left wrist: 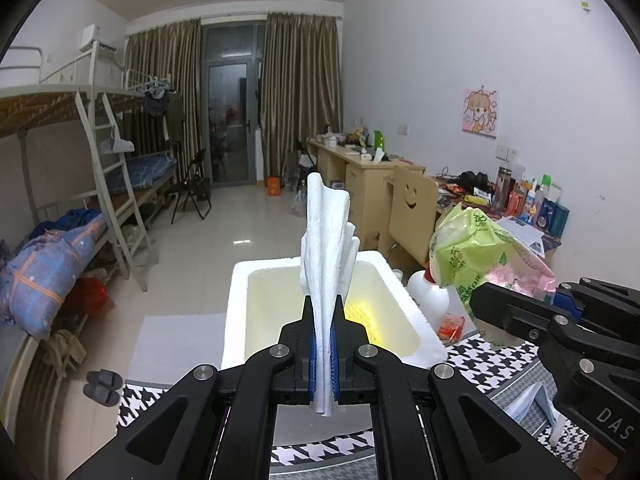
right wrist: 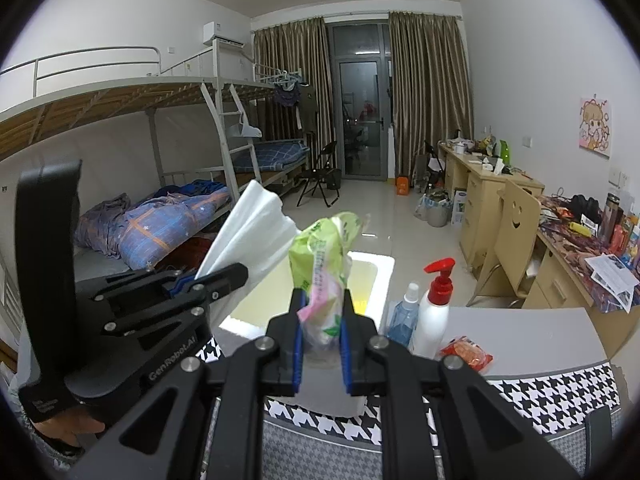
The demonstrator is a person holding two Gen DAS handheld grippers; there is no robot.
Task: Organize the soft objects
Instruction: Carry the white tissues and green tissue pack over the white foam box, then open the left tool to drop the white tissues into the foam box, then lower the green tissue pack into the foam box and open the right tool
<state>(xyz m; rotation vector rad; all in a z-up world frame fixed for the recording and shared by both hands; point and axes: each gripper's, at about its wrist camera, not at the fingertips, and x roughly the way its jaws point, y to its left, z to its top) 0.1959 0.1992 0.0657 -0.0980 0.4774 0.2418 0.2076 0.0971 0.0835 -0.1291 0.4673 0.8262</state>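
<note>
Here, one white tissue wad (left wrist: pixel 326 240), one green tissue pack (right wrist: pixel 324 256), one foam box (left wrist: pixel 240 300), two bottles (right wrist: pixel 434 316)

Right tongs (right wrist: pixel 322 344) grip a green tissue pack (right wrist: pixel 320 264) above the white foam box (right wrist: pixel 376 276).

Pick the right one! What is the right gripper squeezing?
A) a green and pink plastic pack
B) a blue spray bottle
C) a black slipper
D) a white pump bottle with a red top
A: the right gripper has its blue pads closed on the green and pink plastic pack, held up above the white foam box; the pump bottle stands untouched on the table.
</note>
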